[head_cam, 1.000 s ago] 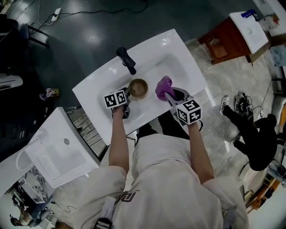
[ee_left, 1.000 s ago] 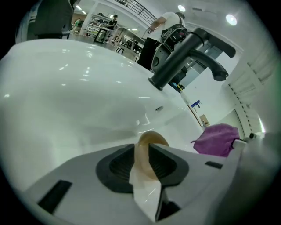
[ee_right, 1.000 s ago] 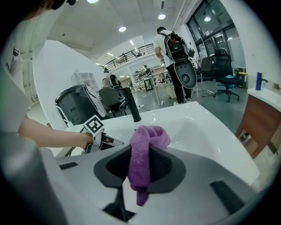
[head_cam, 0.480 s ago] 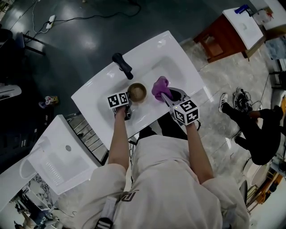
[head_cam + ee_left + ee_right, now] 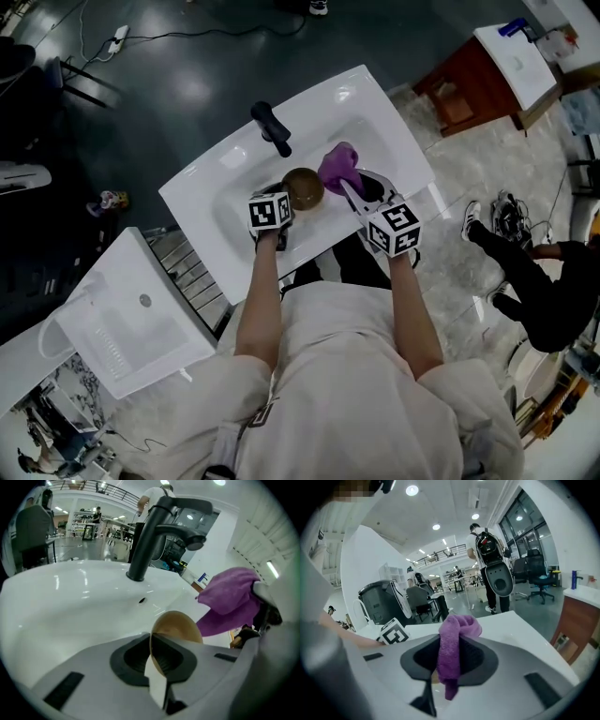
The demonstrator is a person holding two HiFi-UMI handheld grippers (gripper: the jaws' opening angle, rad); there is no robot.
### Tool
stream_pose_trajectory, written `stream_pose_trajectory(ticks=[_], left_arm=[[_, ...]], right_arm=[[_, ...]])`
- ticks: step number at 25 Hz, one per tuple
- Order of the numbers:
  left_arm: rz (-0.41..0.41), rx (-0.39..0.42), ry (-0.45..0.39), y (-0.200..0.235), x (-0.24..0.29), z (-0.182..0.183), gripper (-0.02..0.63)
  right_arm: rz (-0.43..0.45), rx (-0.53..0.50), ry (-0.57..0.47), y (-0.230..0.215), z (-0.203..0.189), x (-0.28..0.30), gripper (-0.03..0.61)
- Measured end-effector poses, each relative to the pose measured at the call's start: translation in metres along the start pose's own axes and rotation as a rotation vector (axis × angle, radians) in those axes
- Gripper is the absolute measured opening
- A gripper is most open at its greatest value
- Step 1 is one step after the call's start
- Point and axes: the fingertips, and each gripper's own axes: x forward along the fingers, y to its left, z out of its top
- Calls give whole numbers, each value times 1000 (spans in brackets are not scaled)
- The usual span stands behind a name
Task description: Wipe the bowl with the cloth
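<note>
A brown bowl (image 5: 303,187) hangs tipped on its side over the white sink (image 5: 234,220), its rounded outside facing up. My left gripper (image 5: 285,199) is shut on the bowl's rim; the left gripper view shows the thin rim (image 5: 152,651) pinched between the jaws and the bowl's (image 5: 180,626) body beyond them. My right gripper (image 5: 351,191) is shut on a purple cloth (image 5: 338,167), which bunches just right of the bowl. In the right gripper view the cloth (image 5: 451,648) is folded over between the jaws and dangles below them. Whether cloth and bowl touch I cannot tell.
A black faucet (image 5: 270,127) stands at the sink's far rim, close behind the bowl, and rises large in the left gripper view (image 5: 152,531). A second white basin (image 5: 122,319) lies at lower left. A wooden cabinet (image 5: 473,89) stands at upper right. People stand in the background (image 5: 487,550).
The bowl has come up off the basin floor and tipped from mouth-up to its side. Both grippers have shifted farther over the sink, and the cloth has closed in on the bowl.
</note>
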Motion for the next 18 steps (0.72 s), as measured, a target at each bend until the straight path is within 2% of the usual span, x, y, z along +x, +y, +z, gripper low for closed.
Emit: stream_pose_trajectory(ticks=[3, 8, 10, 14, 18], left_arm=[[9, 29, -14, -10, -14, 4, 18], [45, 53, -76, -13, -43, 17, 18], [58, 80, -124, -15, -58, 25, 17], [123, 164, -221, -10, -91, 41, 18], [161, 223, -293, 0, -115, 52, 18]], right_arm=[[37, 18, -102, 15, 16, 4, 89], [165, 35, -155, 56, 21, 25, 89], [181, -4, -109, 70, 10, 37, 89], [153, -129, 26, 89, -17, 63, 89], [140, -237, 111, 107, -27, 85, 91]])
